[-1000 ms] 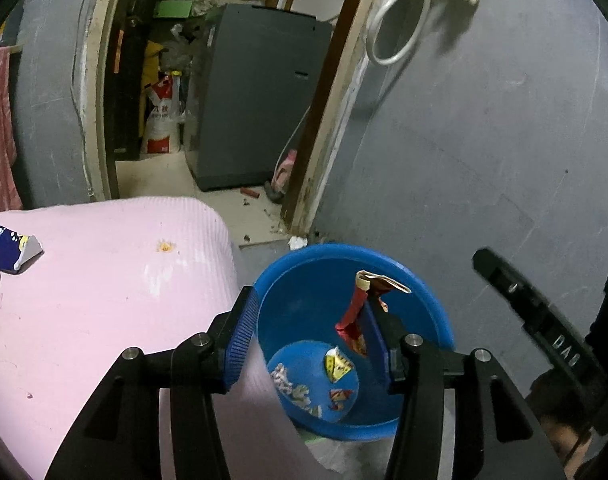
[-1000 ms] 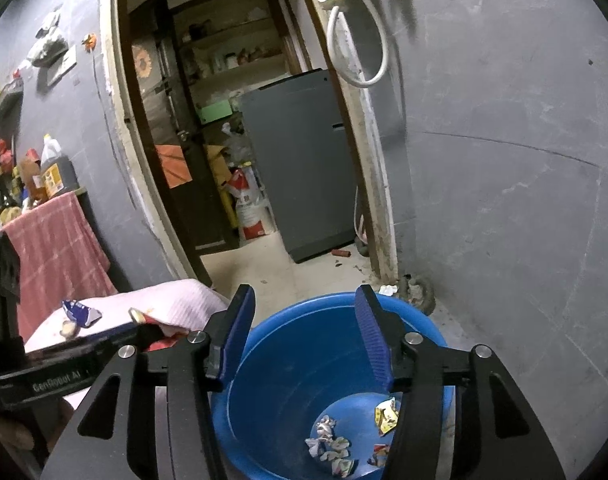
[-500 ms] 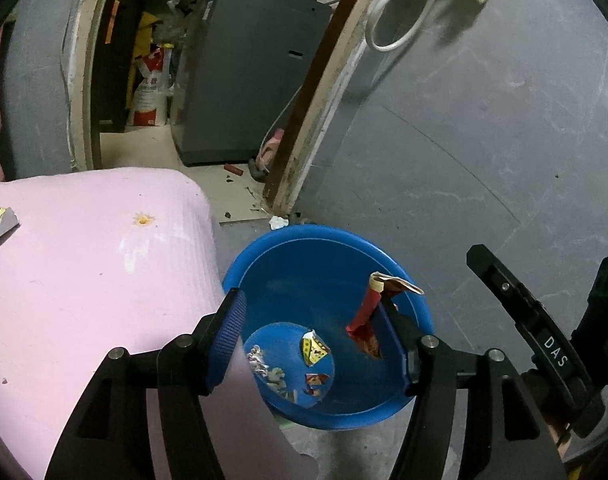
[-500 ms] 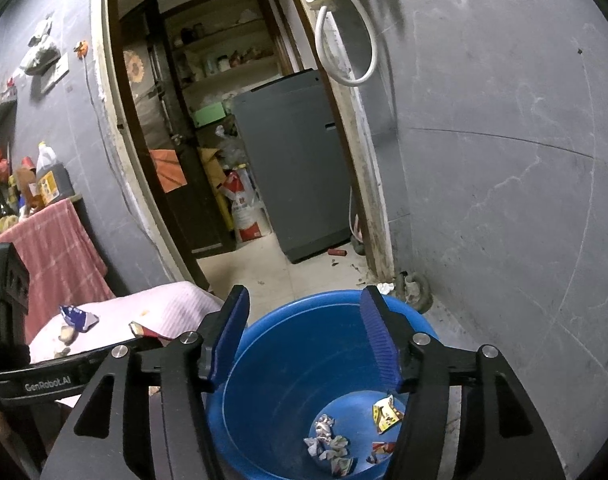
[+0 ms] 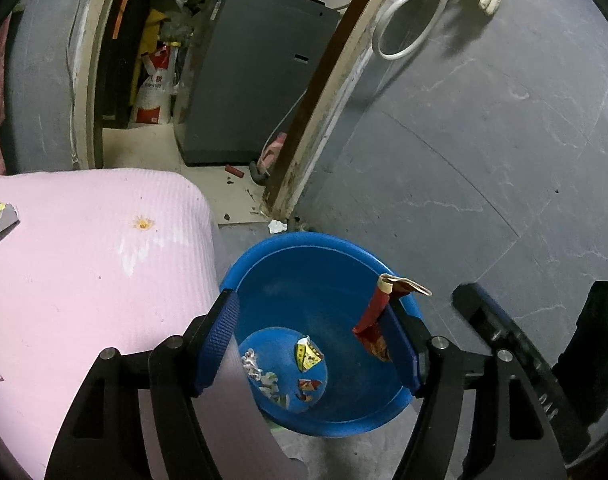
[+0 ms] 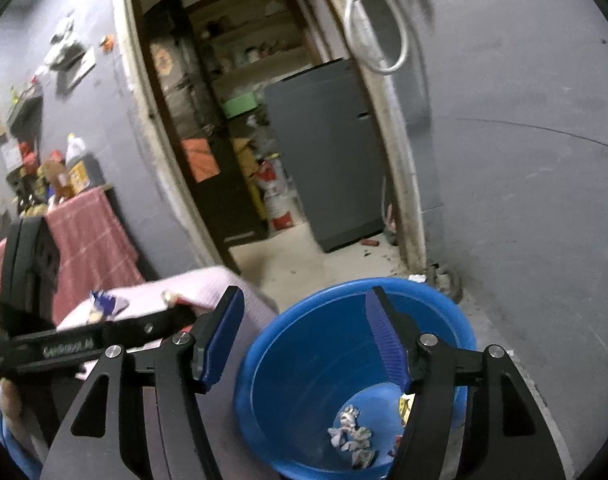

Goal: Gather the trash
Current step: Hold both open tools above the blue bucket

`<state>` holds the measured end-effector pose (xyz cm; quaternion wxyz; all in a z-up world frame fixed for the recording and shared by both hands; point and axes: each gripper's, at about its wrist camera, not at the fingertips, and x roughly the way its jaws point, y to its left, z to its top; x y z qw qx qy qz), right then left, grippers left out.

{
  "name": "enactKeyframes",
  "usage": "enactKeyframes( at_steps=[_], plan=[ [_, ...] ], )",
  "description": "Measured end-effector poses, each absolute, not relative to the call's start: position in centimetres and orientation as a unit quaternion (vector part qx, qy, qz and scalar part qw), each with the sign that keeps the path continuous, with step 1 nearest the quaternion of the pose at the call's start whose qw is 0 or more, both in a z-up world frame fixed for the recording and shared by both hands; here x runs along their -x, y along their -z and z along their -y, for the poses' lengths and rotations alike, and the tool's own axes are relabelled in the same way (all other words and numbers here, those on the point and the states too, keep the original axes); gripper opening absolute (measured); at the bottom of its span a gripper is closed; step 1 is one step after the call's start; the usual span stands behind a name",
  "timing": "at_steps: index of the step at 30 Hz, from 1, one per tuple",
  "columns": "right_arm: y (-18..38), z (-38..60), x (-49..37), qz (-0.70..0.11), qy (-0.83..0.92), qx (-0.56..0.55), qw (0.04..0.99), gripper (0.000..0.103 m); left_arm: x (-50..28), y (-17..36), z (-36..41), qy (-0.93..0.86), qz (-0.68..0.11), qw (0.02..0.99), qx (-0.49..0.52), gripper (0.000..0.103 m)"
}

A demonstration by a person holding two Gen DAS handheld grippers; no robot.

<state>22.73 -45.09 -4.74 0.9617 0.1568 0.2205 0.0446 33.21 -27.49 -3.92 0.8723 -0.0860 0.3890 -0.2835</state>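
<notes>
Both grippers over bin (image 5: 328, 280): left gripper (image 5: 308, 336) jaws apart, wrapper (image 5: 374, 320) clinging to finger, shake loose; right gripper (image 6: 304, 336) jaws apart, empty.

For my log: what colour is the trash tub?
Blue tub; clearest in the left wrist view.

You face a grey wall (image 5: 484, 128) and a doorway (image 6: 263, 140), where a grey cabinet (image 5: 255, 80) stands on pale floor (image 6: 304, 256).
</notes>
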Motion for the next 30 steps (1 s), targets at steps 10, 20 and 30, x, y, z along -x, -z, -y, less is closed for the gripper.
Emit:
enactKeyframes(
  at_steps=[10,20,30],
  plan=[
    [5.4,44.4,-23.1,-0.239,-0.065,-0.150,0.957,0.062,-32.8,3.7,27.6,0.292,-0.373,0.877,0.075,0.065],
    [5.6,44.3,-23.4,-0.241,-0.082,-0.157,0.954,0.062,-32.9,3.6,28.0,0.304,-0.374,0.873,0.080,0.065],
    [6.1,44.8,-23.7,-0.254,-0.060,-0.162,0.952,0.062,-33.0,3.5,27.6,0.310,-0.377,0.868,0.093,0.065]
  ],
)
